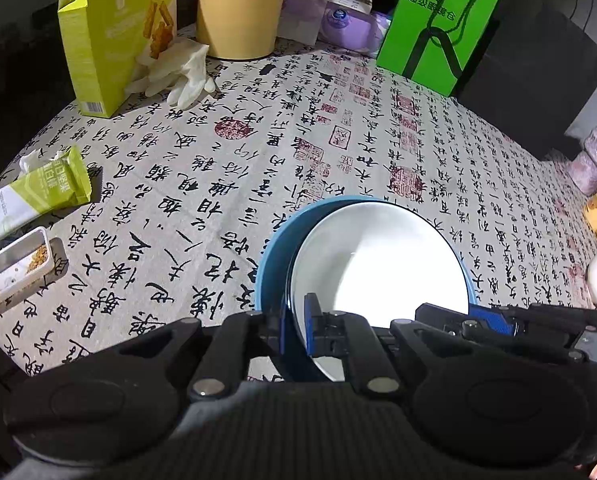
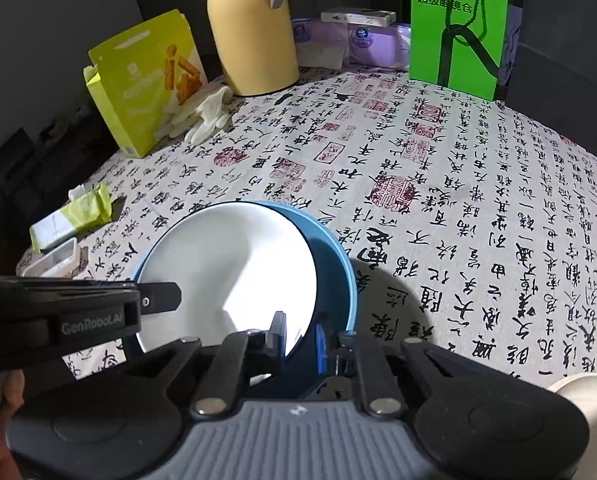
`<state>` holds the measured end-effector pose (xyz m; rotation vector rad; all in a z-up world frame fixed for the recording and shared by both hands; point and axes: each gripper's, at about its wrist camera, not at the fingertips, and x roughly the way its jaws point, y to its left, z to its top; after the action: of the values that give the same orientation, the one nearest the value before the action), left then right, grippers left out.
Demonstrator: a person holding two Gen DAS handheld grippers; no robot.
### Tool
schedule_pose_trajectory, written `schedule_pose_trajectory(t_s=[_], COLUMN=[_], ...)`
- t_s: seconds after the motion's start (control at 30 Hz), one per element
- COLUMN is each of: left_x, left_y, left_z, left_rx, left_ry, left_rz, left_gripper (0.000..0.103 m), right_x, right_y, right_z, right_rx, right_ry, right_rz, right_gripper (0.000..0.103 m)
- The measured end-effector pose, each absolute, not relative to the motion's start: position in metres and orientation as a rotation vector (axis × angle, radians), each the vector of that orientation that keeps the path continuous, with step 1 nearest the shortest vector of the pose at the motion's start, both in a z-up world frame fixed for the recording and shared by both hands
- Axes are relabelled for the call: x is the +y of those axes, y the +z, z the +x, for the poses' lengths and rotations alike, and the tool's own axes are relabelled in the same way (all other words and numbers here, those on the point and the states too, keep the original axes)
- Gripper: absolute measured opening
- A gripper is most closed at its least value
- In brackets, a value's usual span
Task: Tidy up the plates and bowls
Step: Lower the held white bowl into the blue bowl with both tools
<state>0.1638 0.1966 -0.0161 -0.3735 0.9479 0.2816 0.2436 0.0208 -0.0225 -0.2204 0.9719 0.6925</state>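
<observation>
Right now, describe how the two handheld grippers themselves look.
Both match: the left gripper and right gripper have black linkage arms with silver rivets, blue finger pads and a ribbed grey body. White "GenRobot.AI" lettering marks the side of the left gripper, seen from the right wrist camera. No sleeves or cables show.

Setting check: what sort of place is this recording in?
Probably a home dining table: a calligraphy-print tablecloth carries an opened snack box, a yellow thermos jug and tissue packs, with a white plate nested in a blue bowl.
</observation>
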Motion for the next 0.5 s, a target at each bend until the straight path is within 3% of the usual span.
schedule_pose_trajectory(t_s=[0.5], left_x=[0.198], left_y=[-0.0161], left_z=[0.1654], left_rx=[0.954], left_ry=[0.278], left_rz=[-0.356], left_gripper=[0.009], right_x=[0.0221], right_y=[-0.022], right_z=[0.244], right_rx=[0.97], right_ry=[0.707], right_rz=[-0.272], right_gripper=[0.015])
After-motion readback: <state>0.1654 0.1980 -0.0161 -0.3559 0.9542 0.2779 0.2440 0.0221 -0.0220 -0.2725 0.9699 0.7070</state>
